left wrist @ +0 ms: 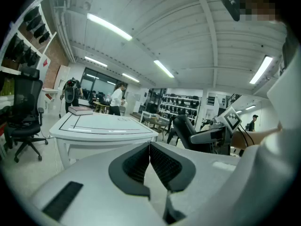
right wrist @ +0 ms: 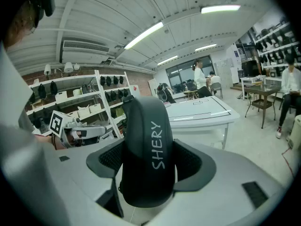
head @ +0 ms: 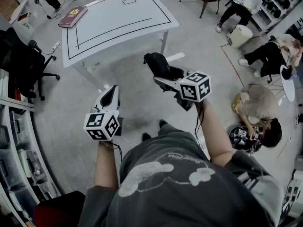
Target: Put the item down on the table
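My right gripper (right wrist: 148, 161) is clamped on the black item (right wrist: 146, 140), its jaws spread wide around the item's sides. The item hangs in the air over the floor, well short of the near edge of the white table (head: 113, 18). I judge the main risk to be letting go too soon: opened here, the jaws would drop it on the floor, not the tabletop. The item also stands tall above the pads, so a quick swing could tip or slide it in the grip. Setting it down near the far left corner could knock the red book (head: 72, 16) lying there. Only the right gripper view shows the pads pressing both flanks and the word SHERY on the item. Only the head view shows the stretch of floor between the item and the table. My left gripper (left wrist: 149, 149) is closed on nothing, its pads meeting, which its own view shows plainly.
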### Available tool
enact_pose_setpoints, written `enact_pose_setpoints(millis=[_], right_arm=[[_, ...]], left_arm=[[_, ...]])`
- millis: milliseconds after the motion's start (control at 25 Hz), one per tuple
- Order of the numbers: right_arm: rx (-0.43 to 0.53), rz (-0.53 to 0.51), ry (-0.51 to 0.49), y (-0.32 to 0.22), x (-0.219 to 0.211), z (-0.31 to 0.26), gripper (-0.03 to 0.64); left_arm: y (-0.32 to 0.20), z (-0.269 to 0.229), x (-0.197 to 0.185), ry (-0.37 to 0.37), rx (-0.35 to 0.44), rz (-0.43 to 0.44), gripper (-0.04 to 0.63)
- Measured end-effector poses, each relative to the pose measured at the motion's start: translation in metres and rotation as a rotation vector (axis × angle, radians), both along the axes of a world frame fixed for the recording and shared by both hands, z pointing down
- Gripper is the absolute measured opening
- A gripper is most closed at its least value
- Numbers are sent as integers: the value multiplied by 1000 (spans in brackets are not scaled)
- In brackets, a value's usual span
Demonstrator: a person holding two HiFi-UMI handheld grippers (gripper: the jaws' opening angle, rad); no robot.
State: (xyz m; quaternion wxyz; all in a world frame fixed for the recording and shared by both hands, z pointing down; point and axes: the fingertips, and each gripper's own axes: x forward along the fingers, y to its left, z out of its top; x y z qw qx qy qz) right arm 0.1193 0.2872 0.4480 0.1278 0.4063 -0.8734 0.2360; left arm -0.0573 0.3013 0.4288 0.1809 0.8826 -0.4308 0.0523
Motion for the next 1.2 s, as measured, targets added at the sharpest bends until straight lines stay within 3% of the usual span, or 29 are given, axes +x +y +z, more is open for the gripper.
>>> enact_pose_setpoints(millis=[760, 1200], right_arm=[[3, 5, 34, -13, -18, 3, 318], [-7, -54, -13, -90, -31, 13, 318]], left_arm=[[-4, 20, -34, 12, -46, -18, 5], [-62, 24, -48, -26, -53, -72, 5]])
